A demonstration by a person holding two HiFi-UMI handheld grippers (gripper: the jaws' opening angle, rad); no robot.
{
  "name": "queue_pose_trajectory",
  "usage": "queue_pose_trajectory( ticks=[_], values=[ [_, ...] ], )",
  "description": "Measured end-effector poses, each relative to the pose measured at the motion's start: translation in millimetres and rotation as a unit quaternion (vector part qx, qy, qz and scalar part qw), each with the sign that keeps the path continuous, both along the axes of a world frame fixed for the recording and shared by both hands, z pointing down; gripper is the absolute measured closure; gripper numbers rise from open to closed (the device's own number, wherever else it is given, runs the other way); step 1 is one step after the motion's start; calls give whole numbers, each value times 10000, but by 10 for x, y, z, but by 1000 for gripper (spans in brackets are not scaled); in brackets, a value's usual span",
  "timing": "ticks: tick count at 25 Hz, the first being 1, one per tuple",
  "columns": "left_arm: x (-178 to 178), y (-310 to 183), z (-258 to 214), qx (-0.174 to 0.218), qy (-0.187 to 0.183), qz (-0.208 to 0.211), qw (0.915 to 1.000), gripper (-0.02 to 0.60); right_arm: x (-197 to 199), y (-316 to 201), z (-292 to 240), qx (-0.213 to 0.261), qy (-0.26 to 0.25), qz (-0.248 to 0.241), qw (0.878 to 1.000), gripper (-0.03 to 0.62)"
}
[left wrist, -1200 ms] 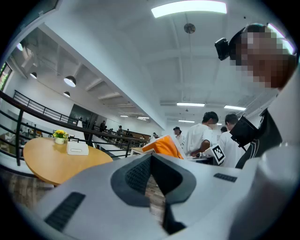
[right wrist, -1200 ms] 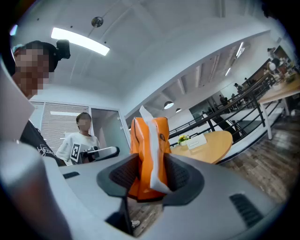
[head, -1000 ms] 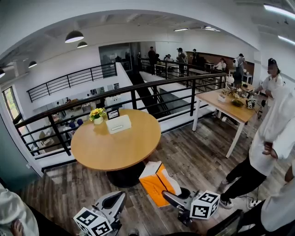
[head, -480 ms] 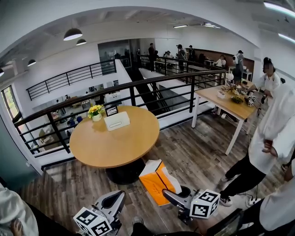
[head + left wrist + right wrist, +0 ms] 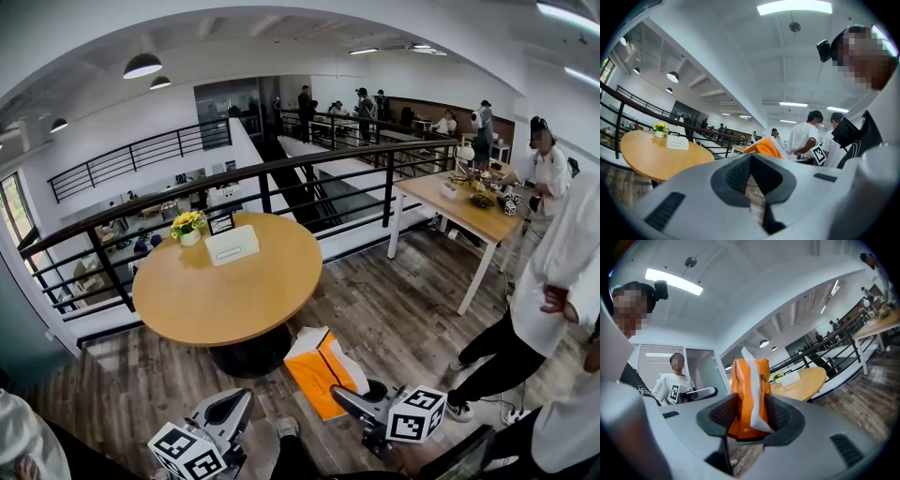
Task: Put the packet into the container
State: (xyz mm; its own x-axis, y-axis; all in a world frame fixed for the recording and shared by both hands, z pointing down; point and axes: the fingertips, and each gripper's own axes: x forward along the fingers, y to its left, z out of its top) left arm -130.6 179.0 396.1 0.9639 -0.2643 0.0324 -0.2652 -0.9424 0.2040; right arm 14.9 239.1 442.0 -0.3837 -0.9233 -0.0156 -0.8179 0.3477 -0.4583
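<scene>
- At the far left, our left tool point(image 5: 236, 403) is held low over the wooden floor point(image 5: 412, 309). Its own view shows the jaws together at the tips with nothing between them.
- Past it stands the round wooden bench point(image 5: 225, 300), backed by a black railing point(image 5: 309, 164).
- On the far side of that bench a small pot of yellow flowers point(image 5: 188, 227) stands just beside a white container point(image 5: 232, 245), which lies flat on the bench top.
- The orange packet point(image 5: 317, 367), with a white sheet sticking out of its top, is in the air in front of the bench's near edge. It is well apart from the container.
- Our right tool point(image 5: 345, 400) is clamped on the orange packet. In its own view the two pads press on the packet's sides and the packet stands upright between them.
- Further right a person in a white top and dark trousers point(image 5: 548, 291) stands on the floor.
- Behind that person a long rectangular bench point(image 5: 459, 202) carries small items that we cannot make out, and more people stand around it.
</scene>
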Motion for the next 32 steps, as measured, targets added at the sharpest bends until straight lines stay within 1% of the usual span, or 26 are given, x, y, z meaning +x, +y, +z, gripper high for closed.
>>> queue_pose_trajectory(
  ticks=[7,12,16,21,26,32],
  values=[
    [158,-421,122,-73,-52,-31,10000,577,174,-407,108,-87,-21,-38,10000,429],
    [247,-935,166,-182,-178,-107,9996,577,267,-882,150,-185,-146,-82,9997,428],
    [382,-1456,157,-268,-324,-115,9990,577,393,-1375,140,-311,-245,-64,9992,428],
    [669,-2189,168,-420,-422,-100,9982,577,623,-2074,143,-507,-305,-79,9982,428],
    [852,-2900,54,-410,-381,-149,9983,577,807,-2796,20,-570,-117,-148,9982,428],
    [916,-3505,-52,-374,-307,-309,9983,577,997,-3472,-168,-460,64,-211,9987,430]
  ],
)
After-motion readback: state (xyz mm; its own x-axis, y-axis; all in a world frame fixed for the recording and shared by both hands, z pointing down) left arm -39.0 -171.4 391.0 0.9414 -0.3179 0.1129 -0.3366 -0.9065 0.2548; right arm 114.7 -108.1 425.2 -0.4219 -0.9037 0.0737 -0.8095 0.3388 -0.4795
